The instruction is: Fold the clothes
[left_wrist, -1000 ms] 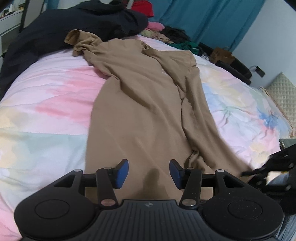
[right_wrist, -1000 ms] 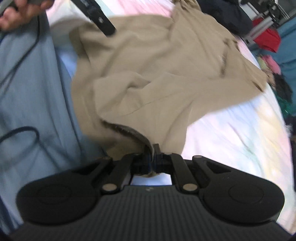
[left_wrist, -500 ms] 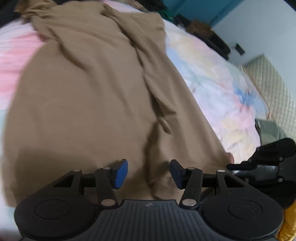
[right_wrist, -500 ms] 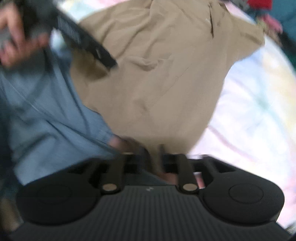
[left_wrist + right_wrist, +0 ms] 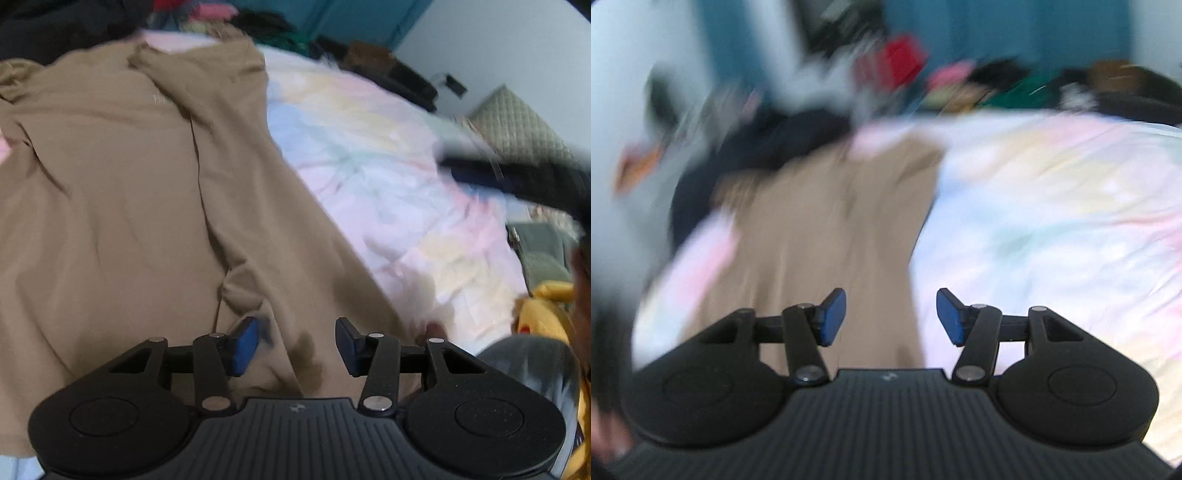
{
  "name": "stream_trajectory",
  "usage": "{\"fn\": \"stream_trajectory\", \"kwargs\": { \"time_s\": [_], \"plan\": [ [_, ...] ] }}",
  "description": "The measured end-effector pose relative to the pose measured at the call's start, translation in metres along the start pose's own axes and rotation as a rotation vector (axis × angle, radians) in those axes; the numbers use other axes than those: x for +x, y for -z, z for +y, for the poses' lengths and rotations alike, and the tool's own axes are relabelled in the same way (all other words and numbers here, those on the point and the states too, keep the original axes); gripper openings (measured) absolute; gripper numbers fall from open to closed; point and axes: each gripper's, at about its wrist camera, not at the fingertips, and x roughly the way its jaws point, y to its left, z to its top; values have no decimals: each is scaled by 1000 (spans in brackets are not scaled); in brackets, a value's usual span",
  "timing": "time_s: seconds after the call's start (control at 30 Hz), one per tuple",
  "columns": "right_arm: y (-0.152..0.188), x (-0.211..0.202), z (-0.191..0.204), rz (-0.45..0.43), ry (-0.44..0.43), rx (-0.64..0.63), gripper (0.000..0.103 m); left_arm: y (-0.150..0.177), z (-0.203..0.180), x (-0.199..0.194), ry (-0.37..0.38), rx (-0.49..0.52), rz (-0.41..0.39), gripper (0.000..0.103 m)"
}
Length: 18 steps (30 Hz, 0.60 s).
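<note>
The right wrist view is smeared by motion blur: the heap of clothes (image 5: 960,85) at the far side of the bed shows only as red, pink, green and dark patches. The tan garment (image 5: 129,206) runs off the left wrist view's left edge, its near hem hidden behind the left gripper (image 5: 297,345). A dark blurred streak (image 5: 517,177) crosses the right side, unidentifiable

Your left wrist view looks down close over the tan garment (image 5: 129,206) toward the bed's far side. Your right wrist view sits higher, level, blurred. Both share the garment and pastel bedspread (image 5: 1052,206).
</note>
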Motion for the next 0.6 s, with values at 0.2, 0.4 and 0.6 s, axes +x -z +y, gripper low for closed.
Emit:
{"fn": "stream_trajectory", "kwargs": {
  "time_s": [0.2, 0.4, 0.6],
  "plan": [
    [8, 18, -34, -250, 20, 243, 56, 8, -25, -11, -103, 57, -52, 42],
    [23, 24, -77, -198, 16, 387, 59, 10, -34, -18, -92, 107, -100, 43],
    [26, 22, -74, -210, -27, 361, 59, 12, -29, -6, -92, 84, -69, 43]
  ]
}}
